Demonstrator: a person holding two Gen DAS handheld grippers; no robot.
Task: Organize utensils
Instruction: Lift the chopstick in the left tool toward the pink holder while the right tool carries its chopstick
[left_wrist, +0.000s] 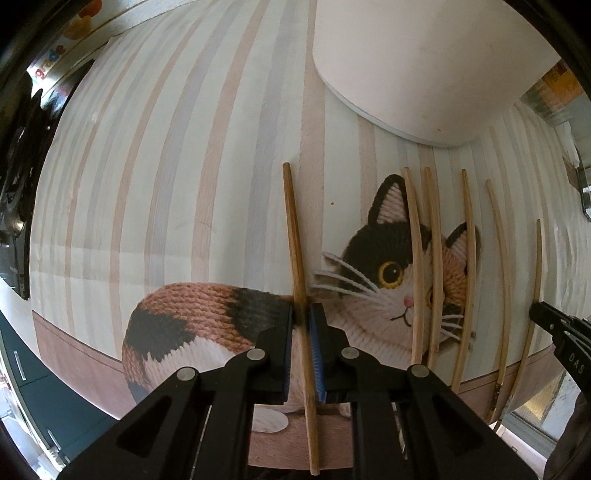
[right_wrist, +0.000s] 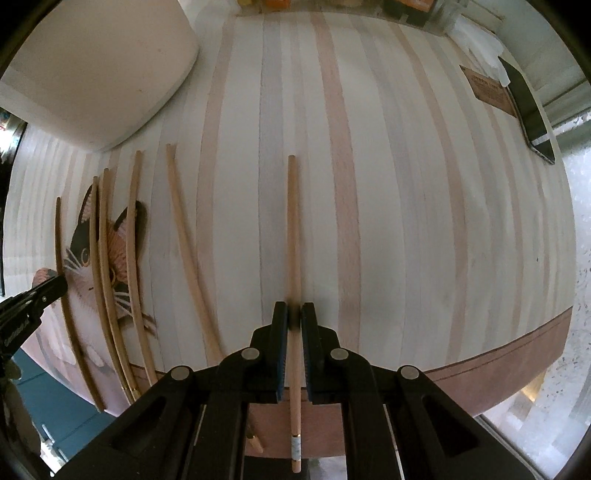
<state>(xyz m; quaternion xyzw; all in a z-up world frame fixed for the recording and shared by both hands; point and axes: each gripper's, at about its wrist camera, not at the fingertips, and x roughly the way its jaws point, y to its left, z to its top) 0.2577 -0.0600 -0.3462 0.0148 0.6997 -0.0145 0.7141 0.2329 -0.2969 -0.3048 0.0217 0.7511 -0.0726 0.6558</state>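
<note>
In the left wrist view, the left tongs (left_wrist: 303, 321) sit low in the centre, clamped narrow on a darker chopstick (left_wrist: 298, 295) whose long axis runs up and down the frame, straight along the fingers. To its right, five loose chopsticks (left_wrist: 436, 266) lie roughly parallel over the cat mat (left_wrist: 207, 306), nearer this hand. The right tongs (right_wrist: 294, 319) grip a paler chopstick (right_wrist: 293, 236) likewise. Only the right view shows that stick's banded end at the bottom and a phone (right_wrist: 526, 110) upper right.
</note>
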